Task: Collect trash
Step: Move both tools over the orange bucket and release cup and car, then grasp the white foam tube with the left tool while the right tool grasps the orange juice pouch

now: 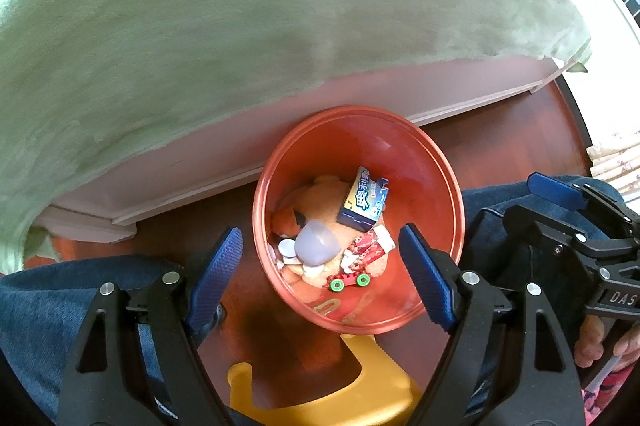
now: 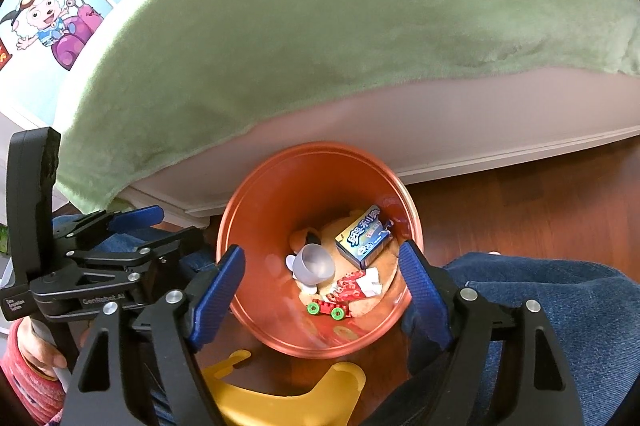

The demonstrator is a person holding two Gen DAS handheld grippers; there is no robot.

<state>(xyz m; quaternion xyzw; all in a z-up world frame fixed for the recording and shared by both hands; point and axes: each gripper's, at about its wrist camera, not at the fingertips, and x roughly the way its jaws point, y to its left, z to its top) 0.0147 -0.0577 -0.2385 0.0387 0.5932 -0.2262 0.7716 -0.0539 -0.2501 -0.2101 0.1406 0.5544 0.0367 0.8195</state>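
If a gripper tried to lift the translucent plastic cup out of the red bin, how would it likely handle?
The translucent cup looks thin-walled, so probably light and easily squashed. It lies tilted on its side atop the plush toy in the red bin, so a nudge would likely roll it. Its smooth, rounded surface may slip between pads.

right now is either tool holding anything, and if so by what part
Nothing is held. The left tool and the right tool are both open and empty above the orange bin; the blue box and toy car lie loose inside it.

A child's bedroom at home: a bed under a green fleece blanket (image 2: pixel 340 26), a cartoon sheep poster (image 2: pixel 44 18), reddish wooden flooring (image 2: pixel 540 202).
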